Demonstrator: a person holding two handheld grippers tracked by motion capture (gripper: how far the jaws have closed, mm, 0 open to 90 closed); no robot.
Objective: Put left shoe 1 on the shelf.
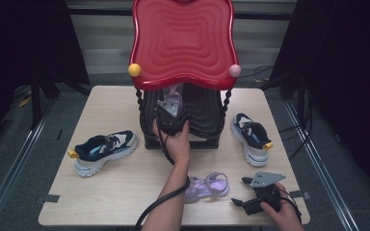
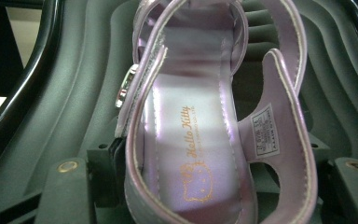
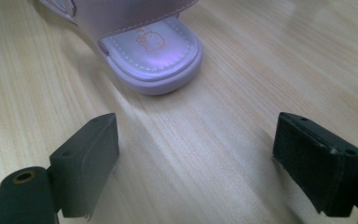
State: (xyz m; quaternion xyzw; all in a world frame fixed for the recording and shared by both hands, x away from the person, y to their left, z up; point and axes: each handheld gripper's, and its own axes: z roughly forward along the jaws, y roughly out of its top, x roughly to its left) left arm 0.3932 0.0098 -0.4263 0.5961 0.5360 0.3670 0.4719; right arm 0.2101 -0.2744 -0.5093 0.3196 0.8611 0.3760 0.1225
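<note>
Clearly light and bendy, the purple sandal [image 2: 191, 140] sits on the rack's black shelf [image 2: 51, 116], at twelve o'clock of the table [image 1: 125, 202], between the left gripper's [image 1: 172, 118] part-open jaws; grip its stiffer heel. The right gripper [image 3: 196, 158] gapes wide, empty.

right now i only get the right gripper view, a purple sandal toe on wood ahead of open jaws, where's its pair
Observer: The second purple sandal lies on the black ribbed shelf under the red top of the stand, between the jaws of the left gripper.
Operator: anything else on the table
Observer: A dark blue and white sneaker sits right of the stand, beyond the sandal on the table and the right gripper.
Operator: just the one
Observer: No, a matching sneaker sits left of the stand.
</note>
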